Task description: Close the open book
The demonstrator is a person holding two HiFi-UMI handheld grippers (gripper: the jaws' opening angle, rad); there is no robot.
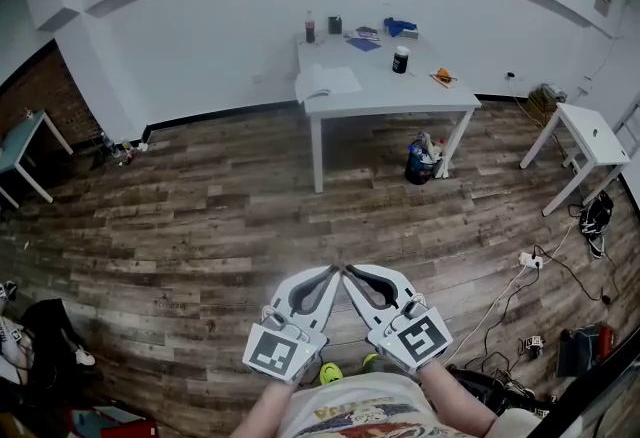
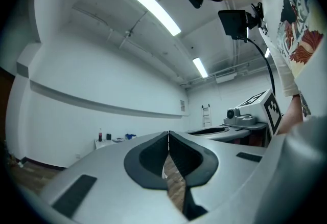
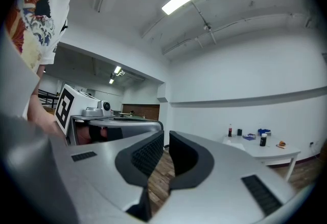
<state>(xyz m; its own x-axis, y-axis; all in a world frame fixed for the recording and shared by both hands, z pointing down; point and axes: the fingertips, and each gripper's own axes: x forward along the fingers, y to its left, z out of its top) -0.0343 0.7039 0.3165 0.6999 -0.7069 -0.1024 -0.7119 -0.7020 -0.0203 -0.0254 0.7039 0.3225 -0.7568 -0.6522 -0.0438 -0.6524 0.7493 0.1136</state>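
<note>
Wood-plank floor lies between you and the white bench (image 1: 395,96), and that gap is what the coming move turns on. The open book (image 1: 327,82) is well apart from both grippers, far across the room and almost dead ahead, a shade to the left. It lies on the bench's near left corner, with its left page right at the bench edge. The pages spread left to right, so I judge the spine to run near to far. To close it, you will have to swing one page sideways over the other.

You hold both grippers close to your body, tips angled toward each other and nearly touching. Neither is really nearer the book, though the left one has a slight edge by side.

The left gripper (image 1: 335,270) is closed on nothing, its pads meeting at the tip. The right gripper (image 1: 348,270) is also drawn together and empty, with only a hairline of wall showing between its pads.

As for containers, a bottle (image 1: 309,27) of dark drink and a dark cup (image 1: 335,25) stand at the bench's far edge. You cannot see into the cup. A black canister (image 1: 401,59) with a pale lid stands to the right of the book. A dark blue bag (image 1: 420,158) sits on the floor by the bench's near right leg, and its contents are too small to make out.
</note>
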